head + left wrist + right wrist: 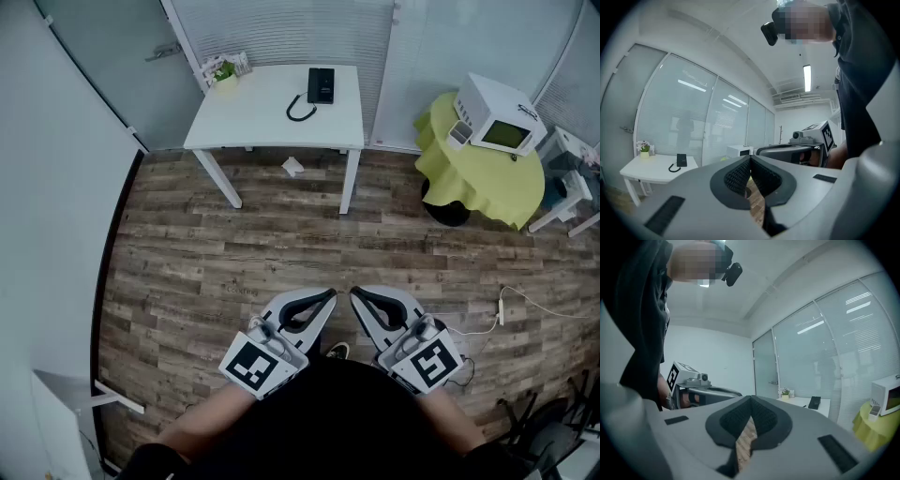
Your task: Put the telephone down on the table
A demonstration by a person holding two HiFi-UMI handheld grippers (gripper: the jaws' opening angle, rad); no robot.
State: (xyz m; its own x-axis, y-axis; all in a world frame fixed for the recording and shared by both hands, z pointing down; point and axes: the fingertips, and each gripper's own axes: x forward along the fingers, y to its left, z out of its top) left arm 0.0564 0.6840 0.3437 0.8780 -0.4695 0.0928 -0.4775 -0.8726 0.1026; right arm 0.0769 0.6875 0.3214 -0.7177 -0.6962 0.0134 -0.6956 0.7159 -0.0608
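A black telephone (321, 85) with its coiled cord (300, 112) lies on a white table (244, 117) at the far side of the room. It shows small in the left gripper view as the telephone (681, 160) and in the right gripper view as the telephone (814, 402). My left gripper (329, 296) and right gripper (355, 296) are held close to the person's body, far from the table, tips side by side. Both are shut with nothing between the jaws. The left gripper (750, 158) and right gripper (751, 398) each see the other beside them.
A small potted plant (224, 72) stands at the table's back left corner. A round table with a yellow cloth (487, 173) carries a white microwave (500, 114) at the right. Wooden floor (281, 253) lies between me and the table; a white cable (506, 305) trails at the right.
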